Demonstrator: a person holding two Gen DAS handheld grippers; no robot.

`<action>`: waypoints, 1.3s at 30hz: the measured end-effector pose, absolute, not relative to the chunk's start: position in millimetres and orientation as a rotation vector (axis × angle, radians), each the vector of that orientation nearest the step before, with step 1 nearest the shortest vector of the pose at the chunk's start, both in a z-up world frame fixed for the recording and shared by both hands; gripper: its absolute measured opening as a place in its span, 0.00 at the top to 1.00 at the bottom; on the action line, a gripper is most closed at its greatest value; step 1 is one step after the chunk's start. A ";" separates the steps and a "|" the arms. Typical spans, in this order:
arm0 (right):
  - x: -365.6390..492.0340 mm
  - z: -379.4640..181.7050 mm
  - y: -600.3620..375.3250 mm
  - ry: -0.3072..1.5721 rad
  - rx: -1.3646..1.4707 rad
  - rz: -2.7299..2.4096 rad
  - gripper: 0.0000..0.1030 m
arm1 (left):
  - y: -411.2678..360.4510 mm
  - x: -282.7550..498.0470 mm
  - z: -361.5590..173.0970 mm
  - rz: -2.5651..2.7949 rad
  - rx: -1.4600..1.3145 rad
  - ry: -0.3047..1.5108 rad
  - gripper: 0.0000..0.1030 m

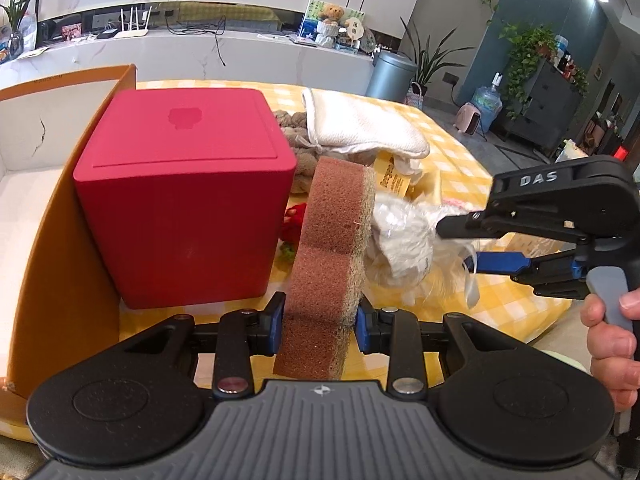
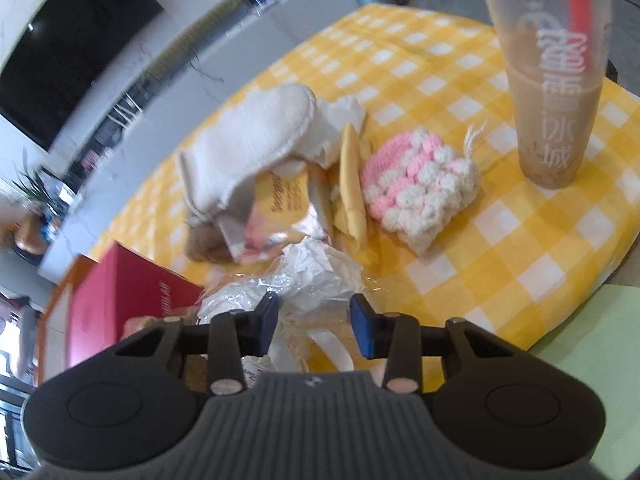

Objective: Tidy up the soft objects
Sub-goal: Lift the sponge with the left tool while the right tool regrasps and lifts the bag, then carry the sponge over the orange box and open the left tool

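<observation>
I have the left claw (image 1: 320, 320) pinching a brown sponge (image 1: 326, 256) on edge, lifted over the tabletop (image 1: 452, 148) beside the red box (image 1: 184, 196). My right claw (image 2: 314, 322) is spread over a crumpled plastic-wrapped bundle (image 2: 304, 280), gripping nothing. I judge I'm mid-sort: next the sponge should go left into the orange-walled carton (image 1: 44, 264), clearing its rim, while the right claw closes on the bundle.

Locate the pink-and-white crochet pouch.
Right wrist view, right of centre: pink-and-white crochet pouch lies on the checked cloth between the milk tea cup and yellow sponge.
</observation>
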State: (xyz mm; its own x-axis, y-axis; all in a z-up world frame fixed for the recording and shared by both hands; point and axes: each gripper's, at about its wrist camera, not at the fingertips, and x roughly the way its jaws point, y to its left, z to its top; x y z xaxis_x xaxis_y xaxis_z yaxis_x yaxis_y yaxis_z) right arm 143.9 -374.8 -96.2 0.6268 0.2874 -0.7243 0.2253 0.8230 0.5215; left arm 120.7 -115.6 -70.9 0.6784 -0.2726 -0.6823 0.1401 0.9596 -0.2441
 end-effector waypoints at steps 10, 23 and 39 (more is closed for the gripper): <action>124.4 -81.5 -393.5 0.750 0.789 0.119 0.62 | -117.1 110.6 -52.9 -0.256 -0.188 0.759 0.65; 110.7 -76.8 -409.5 0.642 0.944 0.171 0.62 | -111.8 90.6 -20.0 -0.299 -0.187 0.669 0.65; 103.0 -35.0 -345.6 0.601 0.885 0.475 0.62 | -46.6 48.8 50.6 -0.010 -0.150 0.521 0.65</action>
